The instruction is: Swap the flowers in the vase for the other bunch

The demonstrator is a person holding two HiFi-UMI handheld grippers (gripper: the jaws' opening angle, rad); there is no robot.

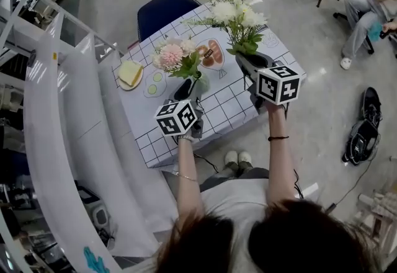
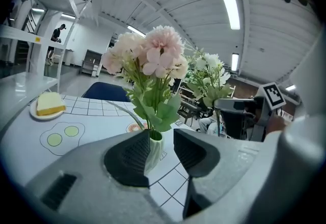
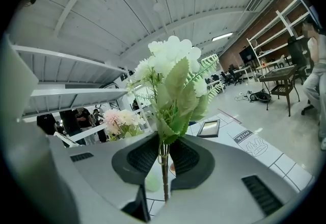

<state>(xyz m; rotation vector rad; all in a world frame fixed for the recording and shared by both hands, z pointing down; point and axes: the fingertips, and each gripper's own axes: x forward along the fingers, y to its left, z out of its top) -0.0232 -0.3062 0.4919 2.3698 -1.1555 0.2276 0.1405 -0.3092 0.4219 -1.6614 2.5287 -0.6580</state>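
left tool (image 2: 162, 137) open astride vase (image 2: 155, 149) | right tool (image 3: 164, 150) clamps white bunch (image 3: 170, 65) (both forearms (image 1: 185, 163) outstretched)

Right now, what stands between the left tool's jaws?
The pale green vase holding the pink bunch stands between them, jaws apart and not clamping it, as the left gripper view shows.

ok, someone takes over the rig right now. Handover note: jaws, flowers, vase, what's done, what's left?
Left gripper: jaws open, with the vase between them, not clamped.
Right gripper: jaws shut on the stems of the white bunch, held upright, clear of the vase.
Pink bunch: stands in the vase on the table.
Done: one bunch in the vase, one in hand. Which one started there can't be told.
Left: if pink is the old bunch, pull it and put white in. If not, probably just lay white down.
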